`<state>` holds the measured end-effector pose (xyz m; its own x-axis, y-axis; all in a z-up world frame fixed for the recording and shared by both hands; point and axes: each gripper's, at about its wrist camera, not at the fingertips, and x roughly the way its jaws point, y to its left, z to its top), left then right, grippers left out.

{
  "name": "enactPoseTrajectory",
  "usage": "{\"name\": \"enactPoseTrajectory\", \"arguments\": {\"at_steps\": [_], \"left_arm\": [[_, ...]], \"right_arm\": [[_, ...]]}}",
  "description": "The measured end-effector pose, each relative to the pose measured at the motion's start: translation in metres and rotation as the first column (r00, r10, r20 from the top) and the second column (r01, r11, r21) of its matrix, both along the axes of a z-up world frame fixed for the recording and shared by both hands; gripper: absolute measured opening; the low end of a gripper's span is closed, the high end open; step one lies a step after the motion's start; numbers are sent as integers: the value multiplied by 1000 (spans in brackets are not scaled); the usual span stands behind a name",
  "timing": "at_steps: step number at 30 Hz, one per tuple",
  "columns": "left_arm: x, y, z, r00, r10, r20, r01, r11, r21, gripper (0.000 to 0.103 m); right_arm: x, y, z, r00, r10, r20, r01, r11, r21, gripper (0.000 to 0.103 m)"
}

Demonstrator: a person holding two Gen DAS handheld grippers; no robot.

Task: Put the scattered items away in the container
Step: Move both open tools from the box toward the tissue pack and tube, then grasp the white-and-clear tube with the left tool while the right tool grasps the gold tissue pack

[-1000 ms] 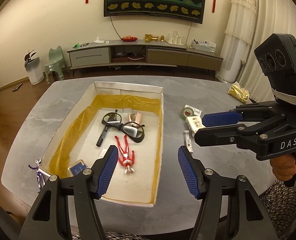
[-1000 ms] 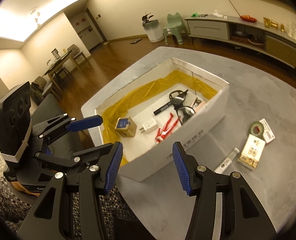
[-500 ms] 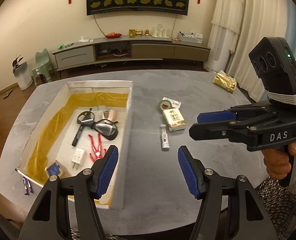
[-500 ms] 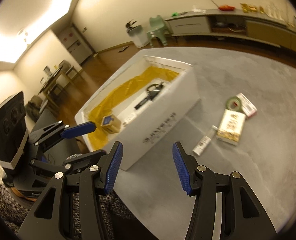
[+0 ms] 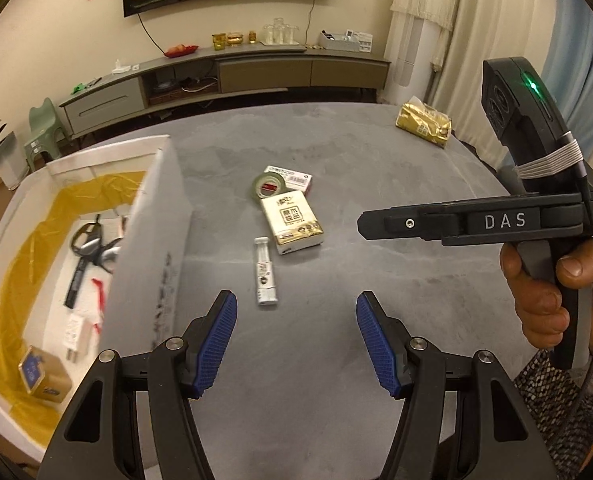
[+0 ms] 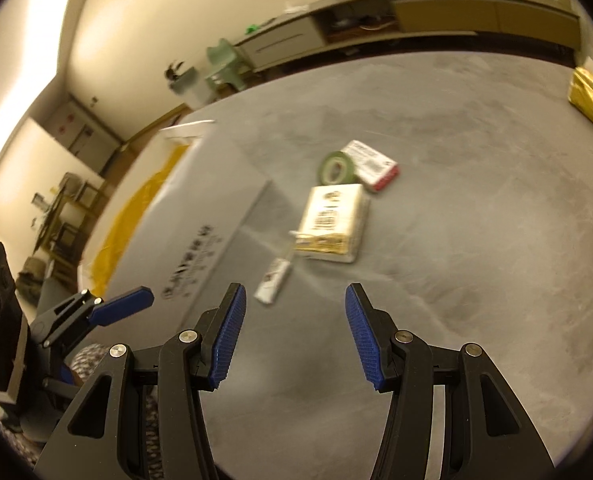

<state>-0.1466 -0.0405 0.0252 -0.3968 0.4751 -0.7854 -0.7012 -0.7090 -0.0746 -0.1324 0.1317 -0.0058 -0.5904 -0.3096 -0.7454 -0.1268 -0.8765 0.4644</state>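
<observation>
Lettering reading "DAS" marked the right gripper [image 5: 362, 224], held in a hand [image 5: 552, 288]; whether it was released could not be told. The left gripper [image 5: 296, 344] gaped, grasping nothing. At left, the white container [image 5: 152, 248] held glasses [image 5: 92, 242], a charger [image 5: 73, 336] and a small box [image 5: 44, 374]. On the table [image 5: 376, 168] to its right lay a tissue pack [image 5: 292, 222], tape roll [image 5: 268, 186] and tube [image 5: 265, 276].

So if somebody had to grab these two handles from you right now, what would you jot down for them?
Left gripper: fingers open, holding nothing.
Right gripper: open, holding nothing.
Done: glasses, a pen, a charger and a small box are in the white container.
Left on the table: small tube, tissue pack, green tape roll, flat white packet, gold bag.
</observation>
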Motion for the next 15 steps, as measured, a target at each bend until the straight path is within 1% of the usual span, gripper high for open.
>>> {"name": "enactPoseTrajectory", "arguments": {"at_steps": [3,6,8,12,15], "left_arm": [[-14,13,-19,1000,9,12,-9,1000,1,63],[-30,22,-37,999,21,30,-21,1000,3,63],[-38,26,-48,999,29,34,-29,1000,2,63],[-55,29,-68,997,61,52,-61,998,6,63],[-63,29,-80,995,71,71,-72,997,17,63]], "right_arm": [[-7,5,-9,1000,-20,11,20,1000,4,55],[-18,6,-14,999,-32,14,32,999,27,56],[-28,4,-16,999,-33,18,32,998,49,58],[-50,-7,-18,999,-25,27,22,993,119,60],[-70,-17,-28,998,-5,57,-5,985,171,61]]}}
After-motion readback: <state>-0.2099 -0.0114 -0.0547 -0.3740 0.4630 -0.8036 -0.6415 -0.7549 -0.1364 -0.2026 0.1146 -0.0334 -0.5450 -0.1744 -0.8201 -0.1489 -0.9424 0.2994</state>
